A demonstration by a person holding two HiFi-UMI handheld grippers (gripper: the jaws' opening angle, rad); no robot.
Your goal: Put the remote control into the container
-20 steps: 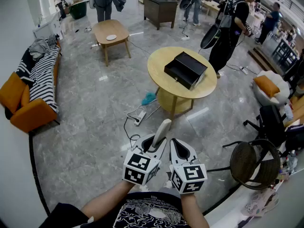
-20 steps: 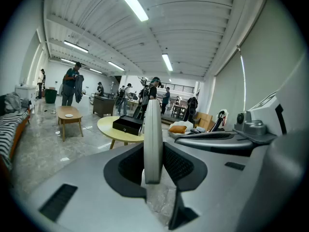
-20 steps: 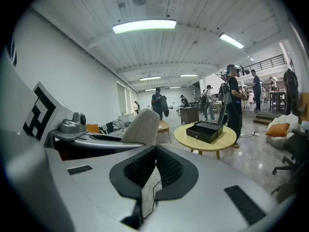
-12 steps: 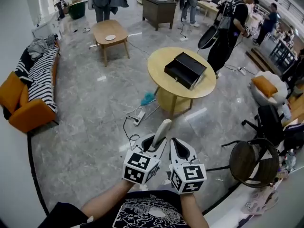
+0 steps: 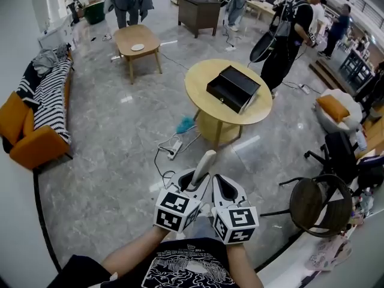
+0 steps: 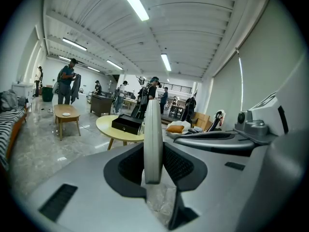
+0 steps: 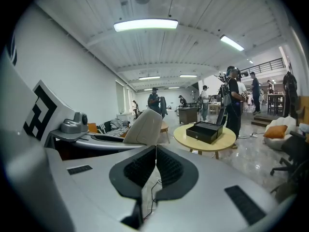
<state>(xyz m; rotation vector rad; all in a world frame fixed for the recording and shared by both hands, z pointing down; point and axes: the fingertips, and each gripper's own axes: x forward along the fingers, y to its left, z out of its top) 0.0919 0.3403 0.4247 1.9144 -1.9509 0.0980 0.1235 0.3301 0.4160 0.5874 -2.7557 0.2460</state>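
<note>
A slim white remote control [image 5: 205,164] stands up out of my left gripper [image 5: 196,180], whose pads are shut on its lower end; in the left gripper view the remote control [image 6: 153,139] runs upright between the black pads. My right gripper [image 5: 224,186] is beside it, shut with nothing in it; its pads meet in the right gripper view [image 7: 155,166], where the remote control [image 7: 143,127] shows to the left. The container, an open black box [image 5: 233,87], lies on a round yellow table [image 5: 204,98] some way ahead, also seen as the box [image 7: 208,131] in the right gripper view.
A power strip with cables [image 5: 176,147] and a blue cloth [image 5: 188,125] lie on the grey floor between me and the table. A round stool [image 5: 317,207] stands at my right, an orange striped sofa [image 5: 36,122] at the left. Several people [image 5: 291,29] stand beyond the table.
The grippers and remote control keep their pose. The view has crept slightly forward, and the people at the back have shifted.
</note>
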